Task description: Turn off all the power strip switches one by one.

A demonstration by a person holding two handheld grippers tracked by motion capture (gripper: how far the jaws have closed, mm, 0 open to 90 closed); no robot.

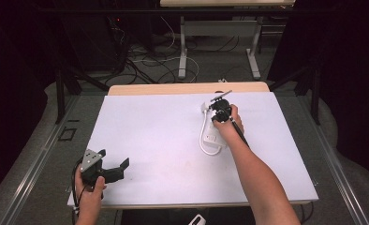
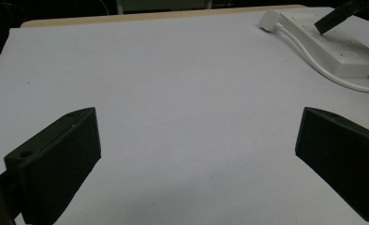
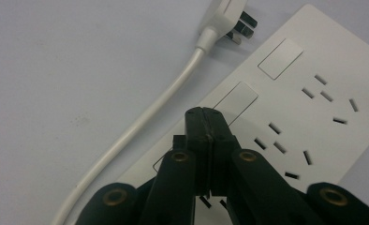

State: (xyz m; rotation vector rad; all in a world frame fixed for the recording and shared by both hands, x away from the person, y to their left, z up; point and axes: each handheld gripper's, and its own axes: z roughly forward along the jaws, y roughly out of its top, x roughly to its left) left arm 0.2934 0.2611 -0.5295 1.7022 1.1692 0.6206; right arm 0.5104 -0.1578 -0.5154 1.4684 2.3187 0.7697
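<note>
R claw (image 3: pixel 206 117) pressed together, tips over white power strip (image 3: pixel 313 89), by its switch; plug (image 3: pixel 227 18) lies just beyond. L claw (image 2: pixel 196 154) spread wide over bare desk (image 2: pixel 173 70), strip well apart.

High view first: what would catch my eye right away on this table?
A white power strip with its looping cord and unplugged plug lies right of centre on the white table. The right gripper hovers above it, fingers pressed together over a rocker switch. The left gripper waits wide open at the near left corner.
</note>
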